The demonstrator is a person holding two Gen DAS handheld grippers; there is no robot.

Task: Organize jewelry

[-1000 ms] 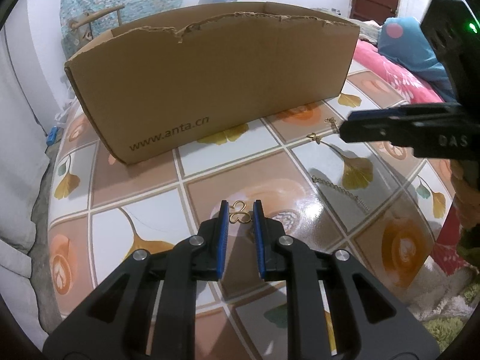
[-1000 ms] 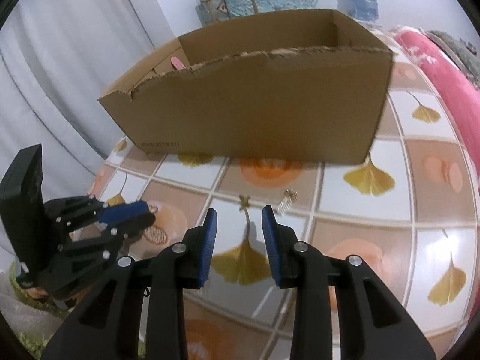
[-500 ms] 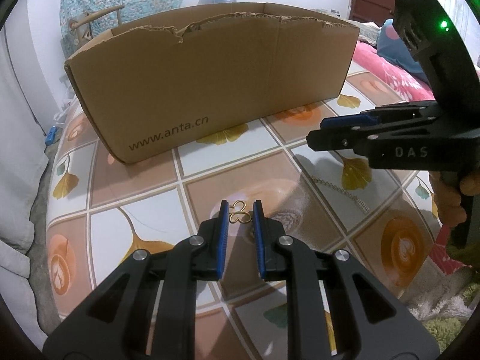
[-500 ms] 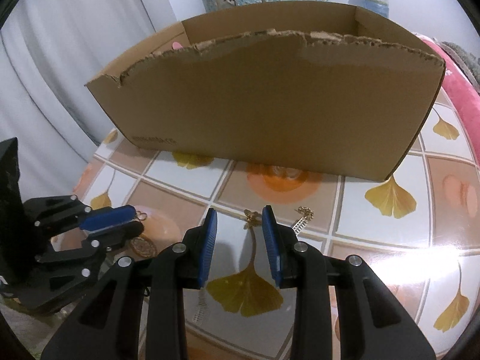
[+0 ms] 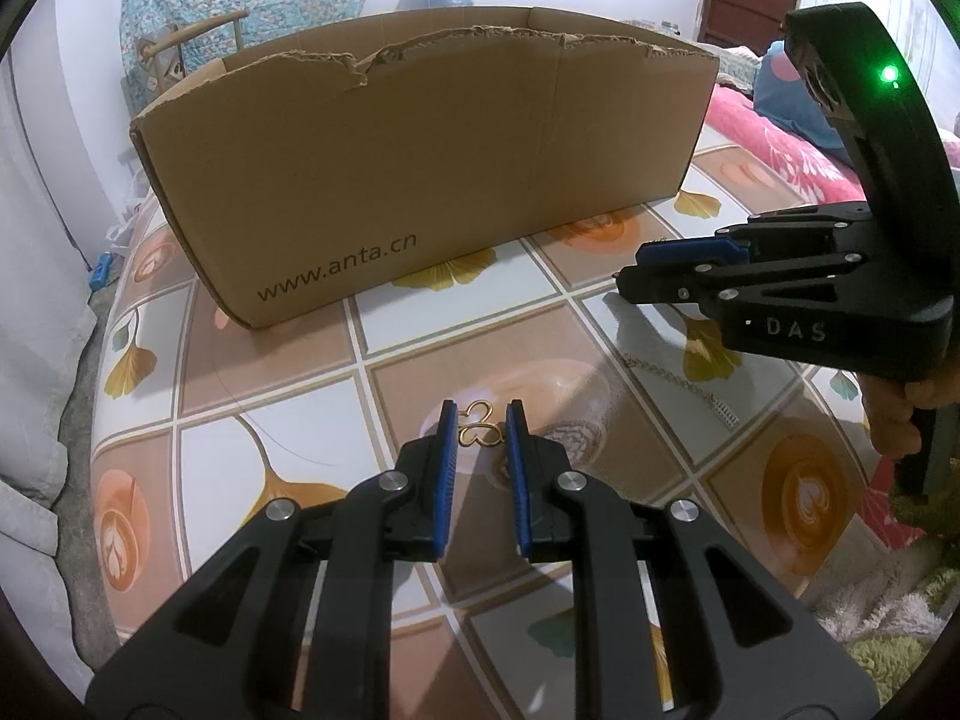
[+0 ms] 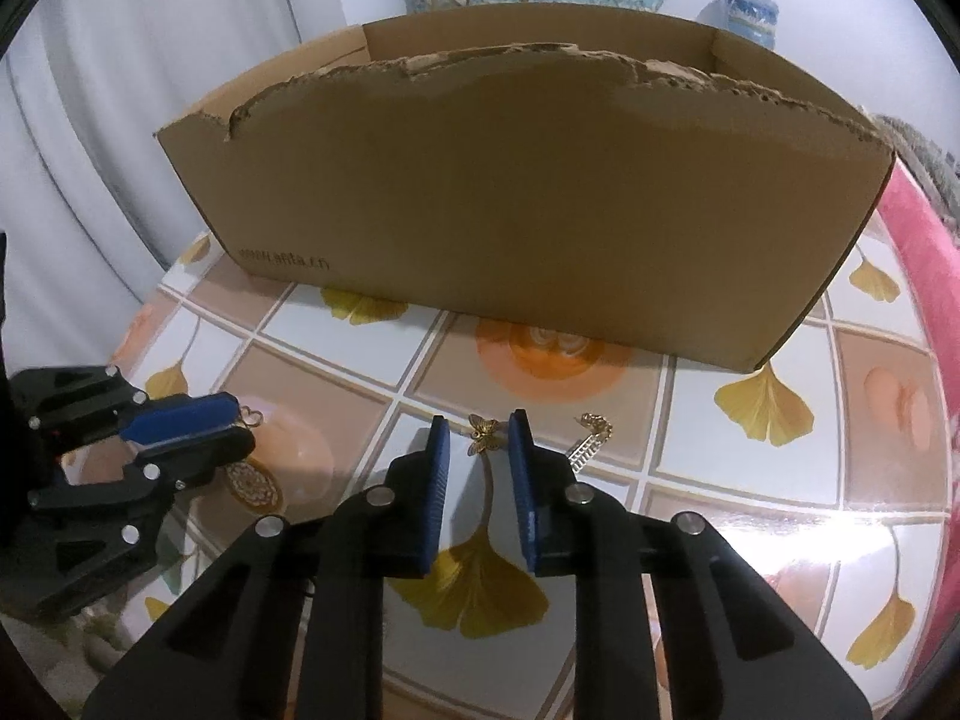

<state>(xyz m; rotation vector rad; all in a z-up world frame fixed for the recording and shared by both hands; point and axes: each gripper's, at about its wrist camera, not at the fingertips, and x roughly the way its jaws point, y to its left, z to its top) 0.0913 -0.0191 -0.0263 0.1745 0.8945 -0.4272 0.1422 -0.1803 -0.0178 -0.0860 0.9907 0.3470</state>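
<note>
My left gripper is open, its blue pads on either side of a small gold clover-shaped piece lying on the tiled tabletop. It also shows in the right wrist view. My right gripper is open around a small gold butterfly piece on the table; I cannot tell if the pads touch it. It also shows in the left wrist view. A gold chain lies just right of the butterfly and also shows in the left wrist view.
A large open cardboard box printed "www.anta.cn" stands at the back of the table; it also shows in the right wrist view. A pink bedcover lies to the right. A round patterned disc lies near the left gripper.
My right gripper has moved forward and down toward the box, and its pads now flank the butterfly piece. The left gripper has stayed still around the clover piece.
</note>
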